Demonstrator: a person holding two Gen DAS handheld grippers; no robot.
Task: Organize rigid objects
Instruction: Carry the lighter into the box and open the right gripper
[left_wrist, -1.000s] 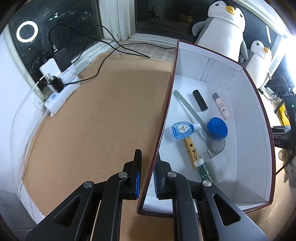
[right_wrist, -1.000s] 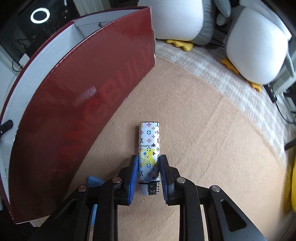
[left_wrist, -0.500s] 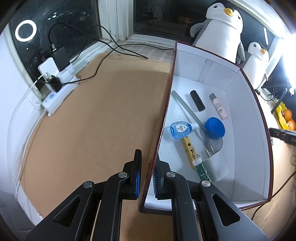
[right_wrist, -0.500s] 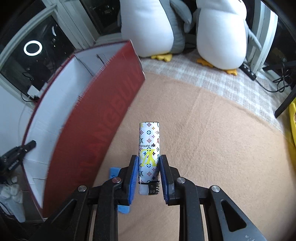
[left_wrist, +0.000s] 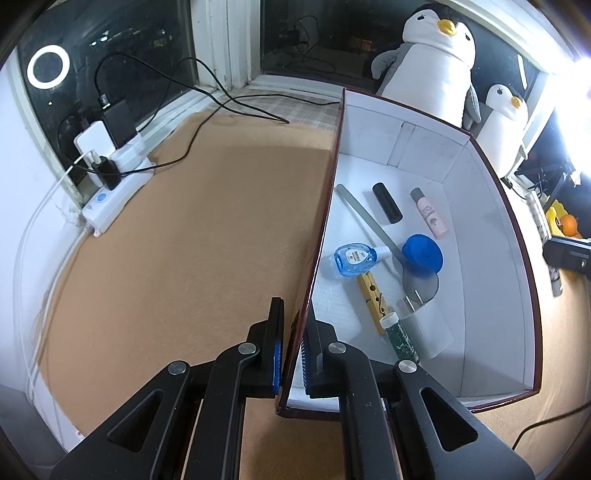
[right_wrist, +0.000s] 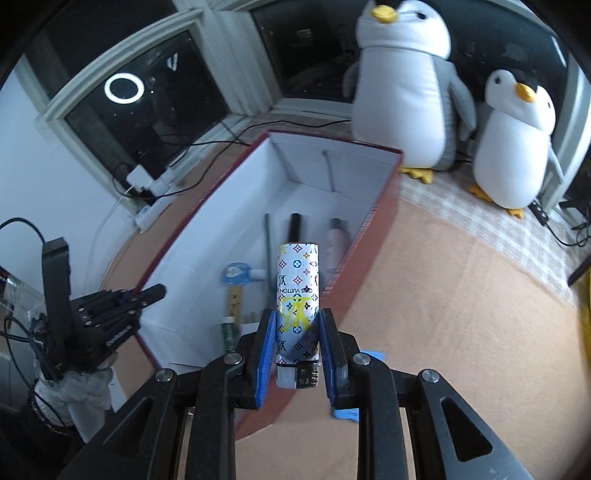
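Observation:
A dark red box with a white inside (left_wrist: 491, 280) (right_wrist: 236, 206) stands on the tan mat. It holds a blue dropper bottle (left_wrist: 352, 259), a blue cap (left_wrist: 423, 254), a wooden clothespin (left_wrist: 371, 295), a black tube (left_wrist: 386, 202), a pink bottle (left_wrist: 430, 218), a grey file and a green vial. My left gripper (left_wrist: 291, 358) is shut on the box's left wall. It also shows in the right wrist view (right_wrist: 110, 306). My right gripper (right_wrist: 297, 345) is shut on a patterned white lighter (right_wrist: 297, 295), held in the air above the box's near right wall.
Two plush penguins (right_wrist: 402, 88) (right_wrist: 517, 140) stand behind the box. A white power strip with chargers and cables (left_wrist: 110, 173) lies at the mat's left edge by the window. A blue clip (right_wrist: 369, 358) lies on the mat under my right gripper.
My right gripper has lifted the lighter from the mat beside the box and carried it up and over the box's right wall. My left gripper keeps its hold on the left wall.

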